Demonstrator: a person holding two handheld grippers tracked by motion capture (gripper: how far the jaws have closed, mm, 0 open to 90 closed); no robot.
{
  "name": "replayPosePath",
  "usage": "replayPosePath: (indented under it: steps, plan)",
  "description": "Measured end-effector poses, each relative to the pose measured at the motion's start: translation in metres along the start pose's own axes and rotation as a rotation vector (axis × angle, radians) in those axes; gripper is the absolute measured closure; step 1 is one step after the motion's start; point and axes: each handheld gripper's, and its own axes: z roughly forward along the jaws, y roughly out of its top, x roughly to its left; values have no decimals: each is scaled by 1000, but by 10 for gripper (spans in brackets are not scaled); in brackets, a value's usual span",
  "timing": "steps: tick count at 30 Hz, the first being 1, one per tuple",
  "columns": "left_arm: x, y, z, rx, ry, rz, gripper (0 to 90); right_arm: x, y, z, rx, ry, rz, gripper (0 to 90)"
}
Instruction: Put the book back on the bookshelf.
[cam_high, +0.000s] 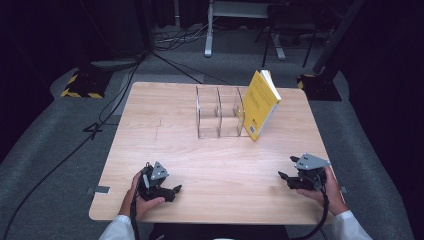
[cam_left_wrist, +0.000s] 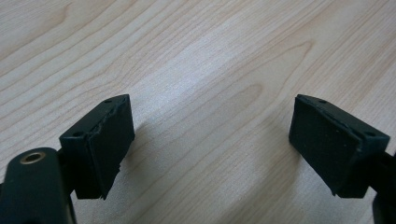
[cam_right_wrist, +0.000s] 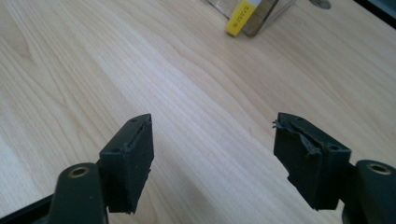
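A: So, the yellow book is leaning tilted against the right end of the clear acrylic organiser, its lower edge resting on the desk and its top tipping away to the right. It is sitting toward the far side, well apart from both hands.

B: And the grippers?

A: The left gripper is lying low near the front edge, jaws spread wide with nothing between them; in the left gripper view bare wood is showing between the pads. The right gripper is sitting near the front right edge, jaws also parted and empty, and in its own view the book's corner is peeking in at the top.

B: Which step is this, would you say?

A: I am judging it as the start: nothing is being held or reached for yet. The next move is probably calling for the right gripper to travel forward, since it is nearer the book, and line its jaws across the cover's free upper edge while the organiser is staying put.
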Motion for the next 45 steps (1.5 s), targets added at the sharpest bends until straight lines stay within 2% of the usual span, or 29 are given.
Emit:
replayPosePath:
  steps: [4,6,12,20,25,28,30,35,45]
  plan:
    - [0,0,0,0,0,0,147,-1,-12,-2,-2,-9,13,291]
    - [0,0,0,0,0,0,146,-4,-23,-5,-2,-8,39,290]
    - [0,0,0,0,1,0,146,-9,-42,-12,-12,2,77,285]
    - [0,0,0,-1,0,-1,146,-22,-74,-22,-13,7,193,286]
    - [0,0,0,-1,0,-1,146,-26,-85,-23,3,2,234,283]
    - [0,0,0,0,2,-1,147,-27,-90,-22,15,-8,252,255]
    - [0,0,0,0,2,0,147,-28,-93,-22,5,0,279,250]
    - [0,0,0,0,2,0,147,-32,-95,-21,14,26,312,229]
    - [0,0,0,0,0,0,146,-32,-95,-21,16,22,316,223]
